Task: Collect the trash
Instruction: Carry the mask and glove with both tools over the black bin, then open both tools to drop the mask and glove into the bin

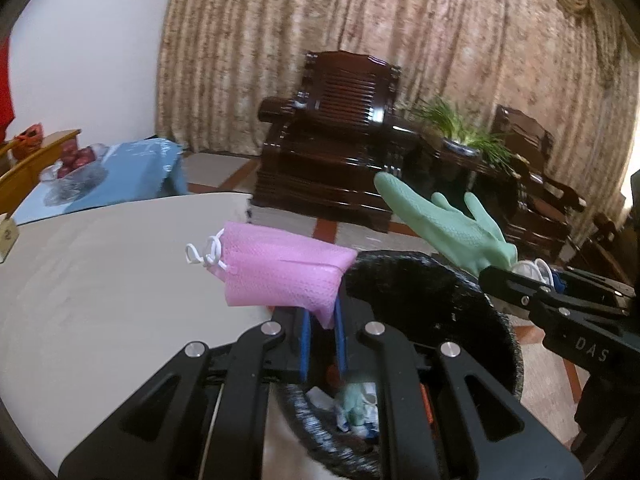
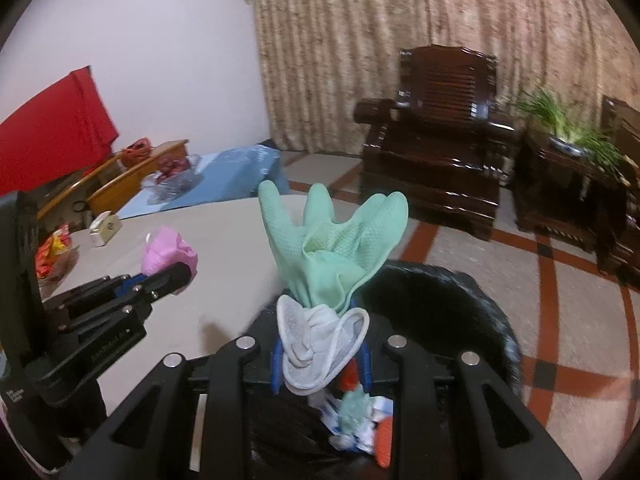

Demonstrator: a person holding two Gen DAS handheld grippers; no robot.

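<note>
With the left gripper (image 1: 322, 316) pinching the pink mask (image 1: 280, 270) and the right gripper (image 2: 320, 344) pinching the green glove (image 2: 332, 248) over the bin (image 2: 452, 300) at lower centre, each should release only once squarely above its mouth

Dim, soft indoor light; motion blur throughout; fisheye bending and dark vignetted corners.

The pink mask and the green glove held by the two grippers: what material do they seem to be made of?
Pink mask: probably non-woven fabric, matt, with a fine embossed weave pattern and white elastic ear loops; the left gripper pinches it.
Green glove: likely rubber or latex, smooth with a dotted grip texture on the palm, white-lined cuff; the right gripper grips it.
</note>
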